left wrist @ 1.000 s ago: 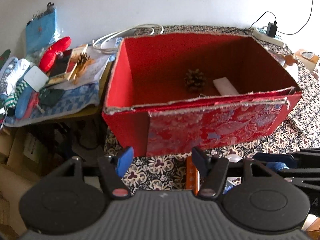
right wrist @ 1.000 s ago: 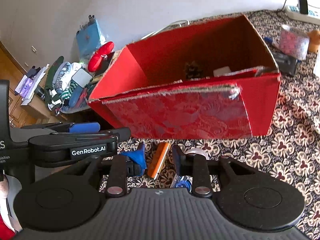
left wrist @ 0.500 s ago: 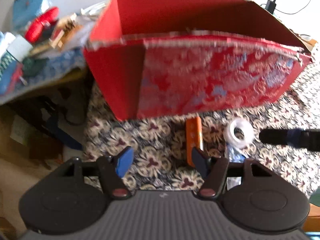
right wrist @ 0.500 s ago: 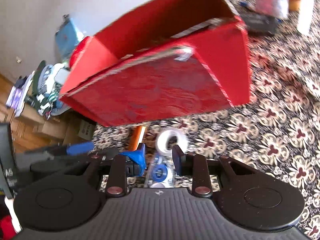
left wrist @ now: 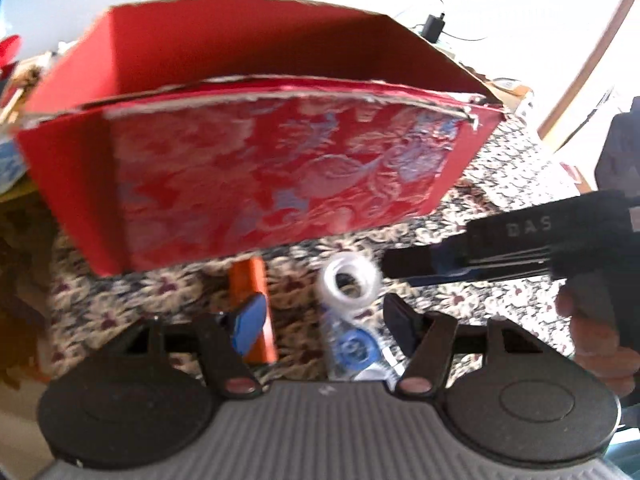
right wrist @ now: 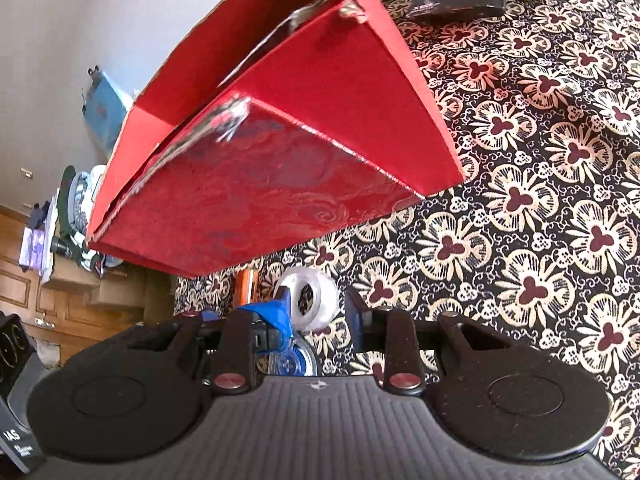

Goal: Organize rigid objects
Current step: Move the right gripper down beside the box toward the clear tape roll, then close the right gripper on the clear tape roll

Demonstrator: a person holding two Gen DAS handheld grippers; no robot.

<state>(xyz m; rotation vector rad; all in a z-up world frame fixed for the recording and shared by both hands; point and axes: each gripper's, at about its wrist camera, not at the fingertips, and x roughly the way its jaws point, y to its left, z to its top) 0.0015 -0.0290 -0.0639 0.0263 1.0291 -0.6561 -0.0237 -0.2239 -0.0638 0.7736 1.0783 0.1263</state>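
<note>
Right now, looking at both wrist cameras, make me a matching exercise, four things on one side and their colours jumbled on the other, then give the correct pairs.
Things:
1. cardboard box
2. tape roll
3. flat bar lying on the cloth in front of the box
4. flowered tablecloth

Colours:
A. orange
B. dark ground with cream flowers
C. red
D. clear, whitish

Pairs: 1-C, 2-D, 3-A, 4-B
</note>
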